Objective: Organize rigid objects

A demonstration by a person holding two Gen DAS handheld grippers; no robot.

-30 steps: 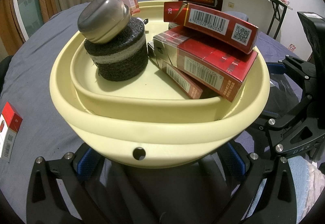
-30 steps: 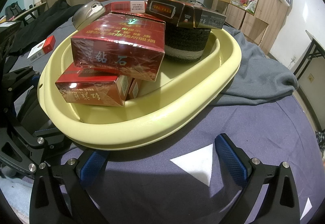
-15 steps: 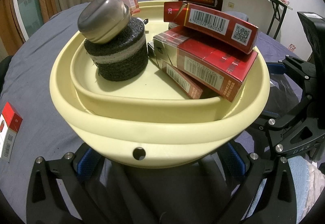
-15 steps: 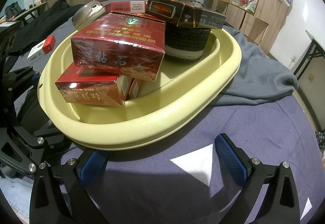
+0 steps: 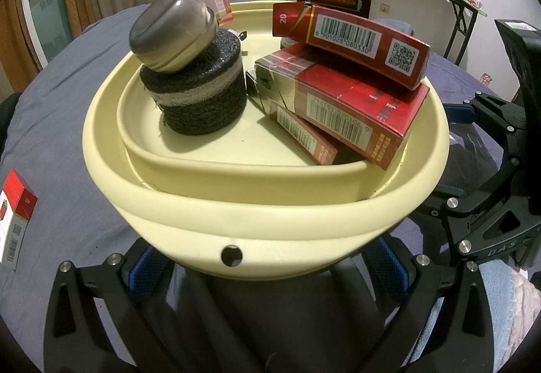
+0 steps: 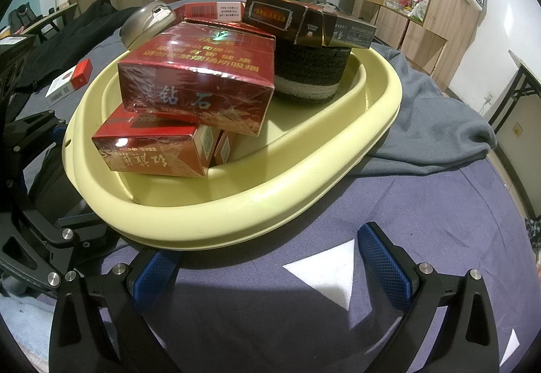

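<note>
A pale yellow basin (image 5: 270, 214) (image 6: 236, 214) rests on the purple-grey tabletop. Inside it stands a black foam cylinder (image 5: 203, 102) with a silver mouse (image 5: 172, 31) on top. Beside that, several red cartons (image 5: 345, 109) (image 6: 196, 85) are stacked. A dark brown box (image 6: 304, 23) lies on a second black cylinder (image 6: 309, 72). My left gripper (image 5: 267, 266) is open, its blue pads (image 5: 145, 268) spread wide just under the basin's near rim. My right gripper (image 6: 270, 266) is open too, empty, at the basin's other side; its left pad reaches under the rim.
One loose red-and-white pack (image 5: 17, 221) (image 6: 69, 79) lies on the table outside the basin. A grey cloth (image 6: 429, 123) is bunched against the basin's far right side. Each gripper's black frame (image 5: 490, 190) (image 6: 30, 204) shows in the other's view. Cabinets and a folding table stand behind.
</note>
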